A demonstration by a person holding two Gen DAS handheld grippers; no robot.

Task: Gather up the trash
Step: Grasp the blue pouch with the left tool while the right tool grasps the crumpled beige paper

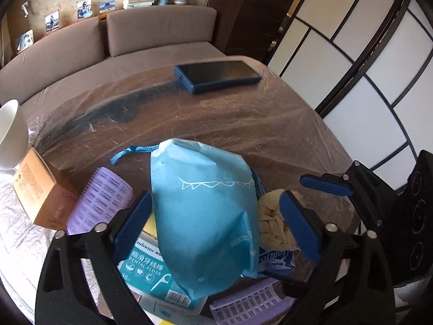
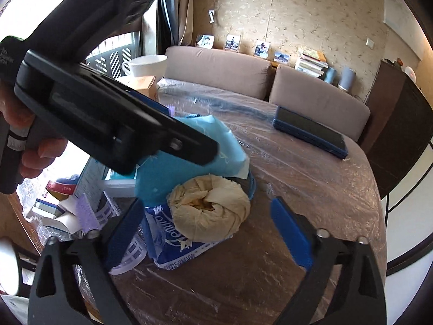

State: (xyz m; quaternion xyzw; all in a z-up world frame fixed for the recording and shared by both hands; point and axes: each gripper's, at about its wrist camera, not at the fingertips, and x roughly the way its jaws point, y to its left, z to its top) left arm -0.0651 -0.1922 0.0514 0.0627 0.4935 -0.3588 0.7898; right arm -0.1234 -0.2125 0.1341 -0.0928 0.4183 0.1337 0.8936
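Observation:
A light blue drawstring bag (image 1: 200,216) lies on a pile of packets on the film-covered table (image 1: 270,124). My left gripper (image 1: 215,223) is open around it, the bag between its blue pads; the right pad stands clear of it. Beside the bag a crumpled beige paper wad (image 2: 208,211) rests on a blue tissue pack (image 2: 173,249). My right gripper (image 2: 209,233) is open, its pads on either side of the wad and apart from it. The left gripper's black body (image 2: 108,113), held by a hand (image 2: 40,151), crosses the right wrist view above the bag.
A phone in a blue case (image 1: 219,75) lies at the table's far side. A white mug (image 1: 10,135), a brown carton (image 1: 38,192), a purple ridged roller (image 1: 100,200) and a dental floss pack (image 1: 146,268) crowd the left. A brown sofa (image 1: 151,32) stands behind.

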